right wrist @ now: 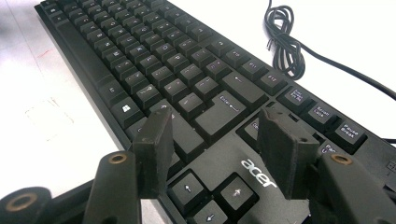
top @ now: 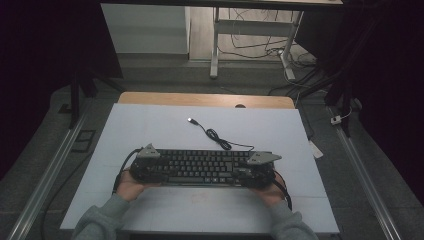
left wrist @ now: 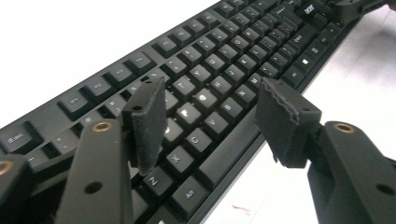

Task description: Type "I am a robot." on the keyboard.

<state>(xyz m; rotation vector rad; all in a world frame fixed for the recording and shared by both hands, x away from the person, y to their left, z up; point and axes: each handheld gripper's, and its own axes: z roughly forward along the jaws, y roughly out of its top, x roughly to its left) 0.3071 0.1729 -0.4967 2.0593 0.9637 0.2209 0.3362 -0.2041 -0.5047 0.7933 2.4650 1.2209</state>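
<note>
A black Acer keyboard (top: 200, 167) lies flat across the near middle of the white mat (top: 150, 125). Its cable (top: 217, 137) coils behind it and ends in a USB plug (top: 191, 120). My left gripper (top: 152, 172) hovers at the keyboard's left end. In the left gripper view it (left wrist: 212, 107) is open; one jaw stands over the letter keys (left wrist: 224, 56), the other over the front edge. My right gripper (top: 247, 174) is at the right end. In the right gripper view it (right wrist: 217, 126) is open above the arrow keys and the logo, with the cable coil (right wrist: 285, 46) beyond.
The mat covers a wooden table (top: 200, 98) whose far edge shows behind it. A person's hands and grey sleeves (top: 107, 215) come in from the bottom. Desk legs and loose cables (top: 260, 47) stand on the floor beyond the table.
</note>
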